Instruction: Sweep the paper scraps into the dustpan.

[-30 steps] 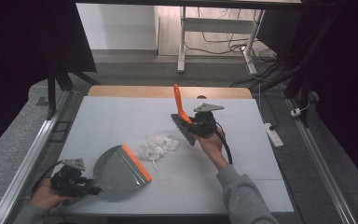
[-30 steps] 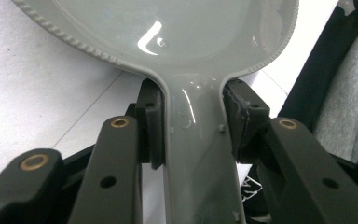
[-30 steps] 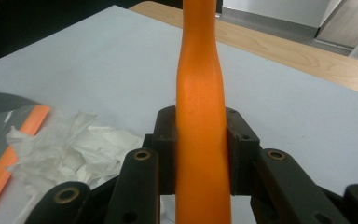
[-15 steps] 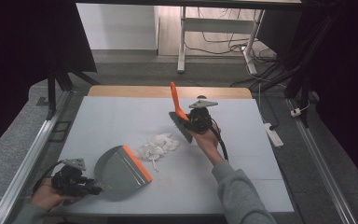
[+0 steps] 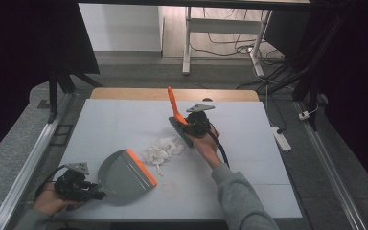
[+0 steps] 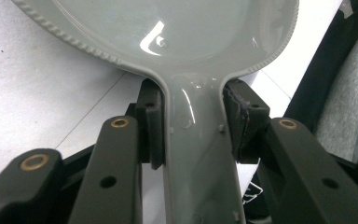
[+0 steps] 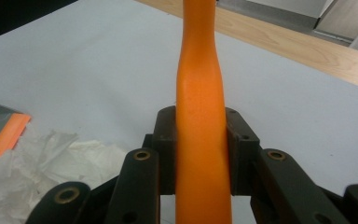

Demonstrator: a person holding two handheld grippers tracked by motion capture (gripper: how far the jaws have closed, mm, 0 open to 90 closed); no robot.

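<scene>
A grey dustpan [image 5: 124,173] with an orange lip [image 5: 141,166] lies on the white table, its mouth facing a small heap of white paper scraps [image 5: 162,150]. My left gripper [image 5: 92,194] at the near left is shut on the dustpan's handle [image 6: 193,154]; the pads press both sides of it. My right gripper [image 5: 188,125] is shut on the orange handle [image 7: 200,121] of a hand brush [image 5: 178,122], whose dark head rests just right of the scraps. The scraps [image 7: 32,168] and the pan's orange lip [image 7: 7,135] show at the lower left in the right gripper view.
A wooden strip [image 5: 172,94] runs along the table's far edge. Metal rails [image 5: 28,158] flank the table on both sides, and a white power strip [image 5: 281,138] lies on the floor at the right. Bare table surface [image 5: 249,177] lies to the near right.
My right gripper has carried the brush left and slightly down toward the paper scraps. The left gripper and the dustpan have stayed put.
</scene>
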